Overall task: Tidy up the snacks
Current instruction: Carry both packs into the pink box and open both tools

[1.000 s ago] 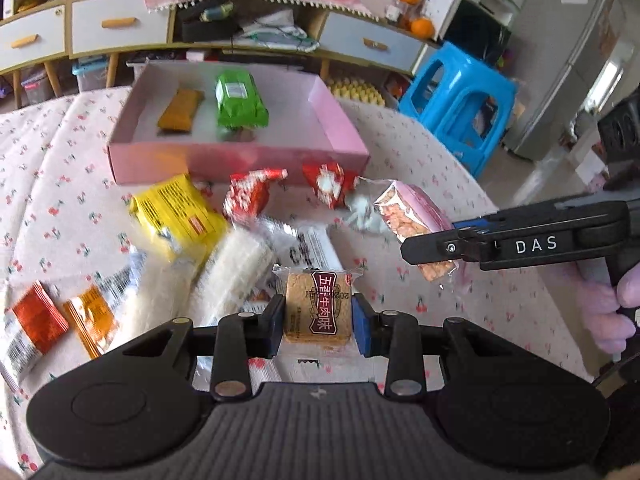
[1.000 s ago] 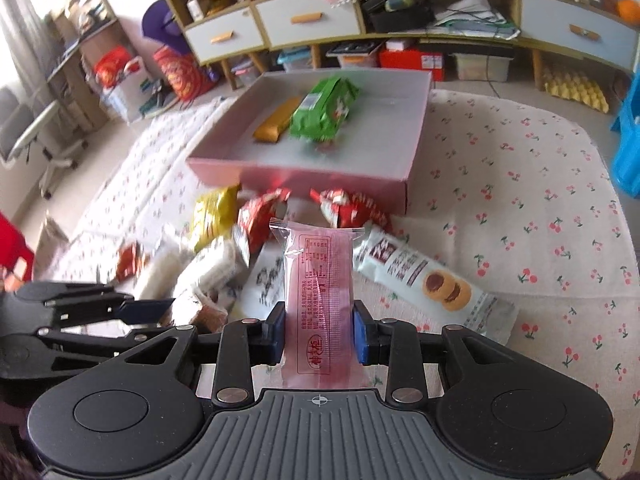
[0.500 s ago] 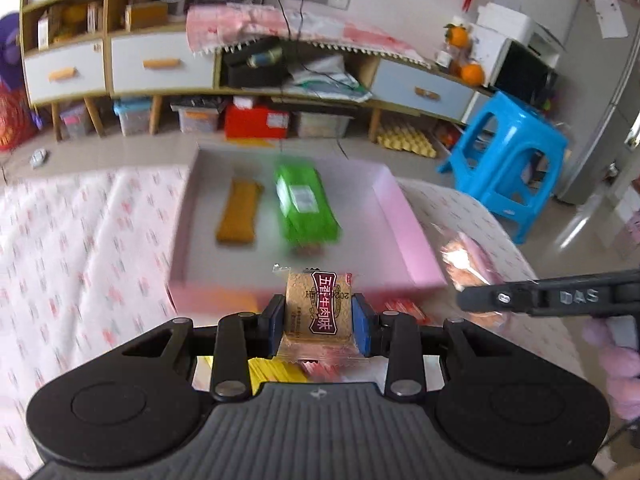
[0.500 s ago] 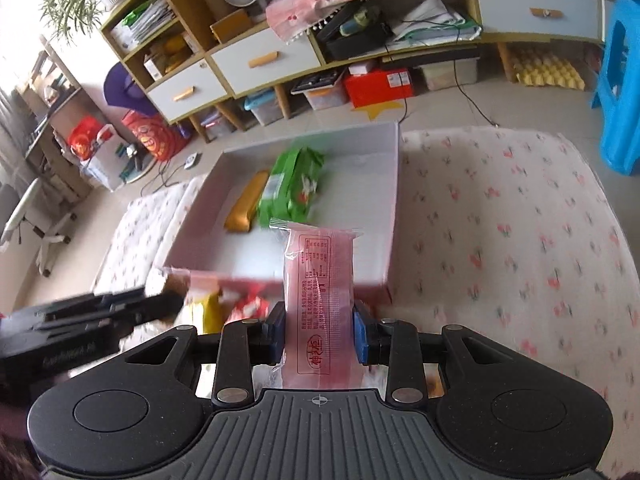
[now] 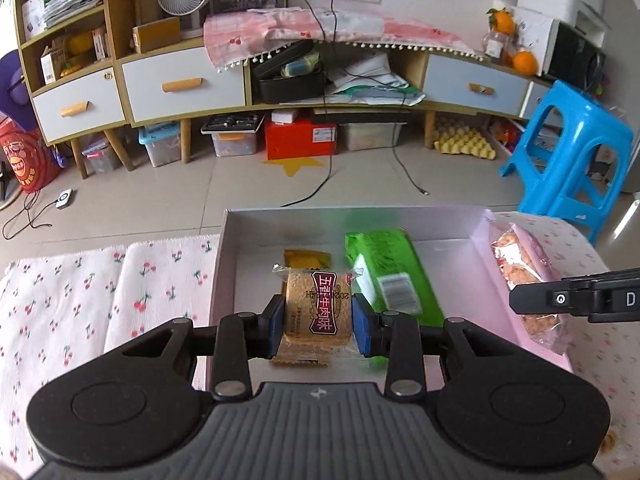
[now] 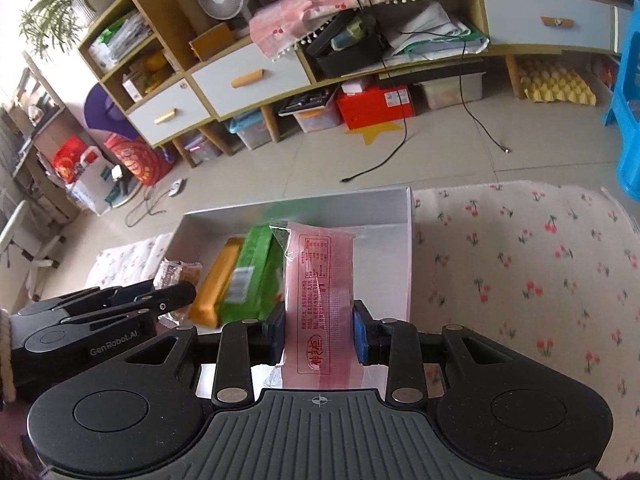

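Note:
My left gripper [image 5: 319, 318] is shut on a brown cracker packet [image 5: 318, 312] and holds it above the pink box [image 5: 496, 280]. In the box lie a green snack bag [image 5: 390, 272] and an orange bar [image 5: 307, 258], partly hidden behind the packet. My right gripper [image 6: 319, 334] is shut on a pink wafer pack [image 6: 320, 300] above the same box [image 6: 409, 264], right of the green bag [image 6: 252, 276] and orange bar [image 6: 214, 288]. The right gripper with its pack shows at the right of the left wrist view [image 5: 520, 292]. The left gripper shows in the right wrist view [image 6: 176, 294].
The box sits on a cherry-print tablecloth [image 6: 520, 272] at the table's far edge. Beyond it are a tiled floor, a long cabinet with drawers [image 5: 184, 84], storage bins and a blue plastic stool [image 5: 568, 152]. The other loose snacks are out of view.
Both grippers rose from the snack pile and moved forward over the pink box, each still holding its packet. The loose snacks on the cloth dropped out of view.

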`<control>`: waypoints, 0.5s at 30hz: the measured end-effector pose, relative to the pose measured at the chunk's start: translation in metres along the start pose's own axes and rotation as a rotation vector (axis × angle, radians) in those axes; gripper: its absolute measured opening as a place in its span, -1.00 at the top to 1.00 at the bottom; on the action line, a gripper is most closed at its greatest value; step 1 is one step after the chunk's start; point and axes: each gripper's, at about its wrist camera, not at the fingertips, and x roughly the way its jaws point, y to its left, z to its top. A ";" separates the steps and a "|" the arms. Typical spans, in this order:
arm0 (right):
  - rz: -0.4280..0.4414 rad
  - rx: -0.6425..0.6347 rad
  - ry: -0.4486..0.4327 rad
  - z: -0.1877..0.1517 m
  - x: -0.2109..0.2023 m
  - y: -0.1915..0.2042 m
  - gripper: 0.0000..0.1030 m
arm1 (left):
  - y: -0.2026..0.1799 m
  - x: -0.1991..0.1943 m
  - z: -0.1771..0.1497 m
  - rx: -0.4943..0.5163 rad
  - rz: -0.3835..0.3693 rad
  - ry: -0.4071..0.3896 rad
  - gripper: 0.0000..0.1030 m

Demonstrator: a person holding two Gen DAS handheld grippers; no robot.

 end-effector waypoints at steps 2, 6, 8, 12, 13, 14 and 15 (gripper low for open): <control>-0.011 -0.004 0.007 0.006 0.009 -0.001 0.40 | 0.002 0.005 0.000 0.003 0.014 0.005 0.38; -0.042 -0.023 0.021 0.012 0.024 0.000 0.40 | 0.005 0.015 0.006 0.013 0.036 0.008 0.37; -0.063 -0.031 0.028 0.014 0.032 0.001 0.40 | 0.005 0.018 0.009 0.028 0.053 0.004 0.37; -0.096 -0.054 0.036 0.016 0.044 0.002 0.40 | 0.005 0.022 0.013 0.042 0.070 -0.002 0.37; -0.099 -0.057 0.037 0.016 0.046 0.003 0.40 | 0.005 0.025 0.015 0.045 0.071 -0.003 0.37; -0.101 -0.058 0.036 0.016 0.048 0.003 0.40 | 0.005 0.026 0.016 0.048 0.073 -0.002 0.37; -0.102 -0.058 0.035 0.017 0.050 0.003 0.40 | 0.006 0.028 0.017 0.051 0.075 0.000 0.37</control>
